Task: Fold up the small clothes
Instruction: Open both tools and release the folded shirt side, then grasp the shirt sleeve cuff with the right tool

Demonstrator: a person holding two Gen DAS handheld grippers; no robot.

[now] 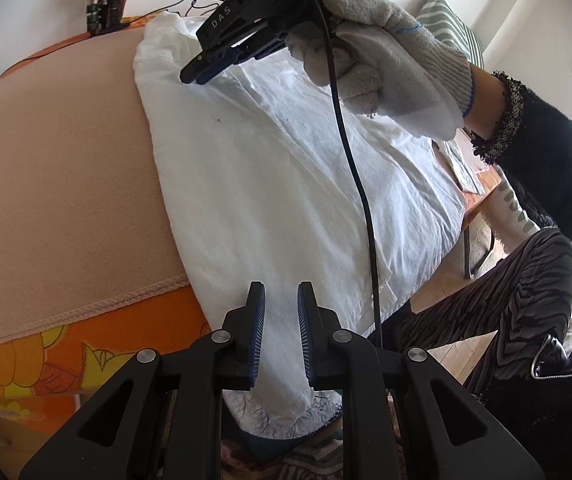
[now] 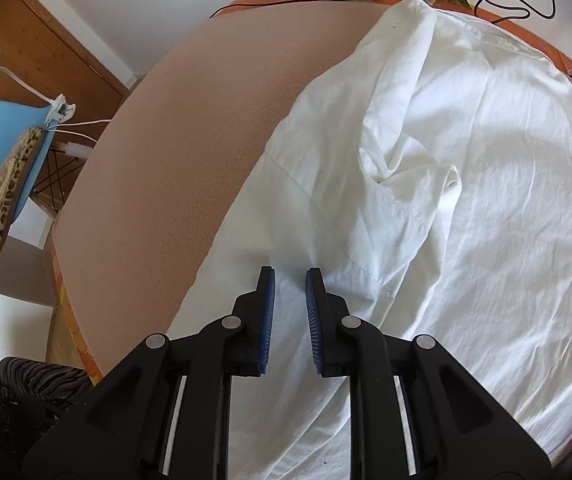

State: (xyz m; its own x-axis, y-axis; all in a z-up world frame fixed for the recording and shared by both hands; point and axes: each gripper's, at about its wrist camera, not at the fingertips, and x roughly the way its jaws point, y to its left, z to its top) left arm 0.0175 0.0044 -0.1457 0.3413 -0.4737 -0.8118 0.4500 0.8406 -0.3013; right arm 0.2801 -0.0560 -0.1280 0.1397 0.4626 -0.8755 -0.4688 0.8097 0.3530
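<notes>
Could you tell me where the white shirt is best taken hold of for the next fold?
Probably by the white shirt's long straight side edge on the beige pad. That edge lies flat and unbunched, bare pad beside it, so the right gripper could come in low from that side.

My left gripper (image 1: 280, 294) points steeply down with its blue pads a narrow gap apart and nothing pinched between them. My right gripper (image 2: 289, 280) also tilts downward, its jaws slightly parted and empty. My gloved right hand (image 1: 385, 60) grips its handle, dark sleeve behind.
</notes>
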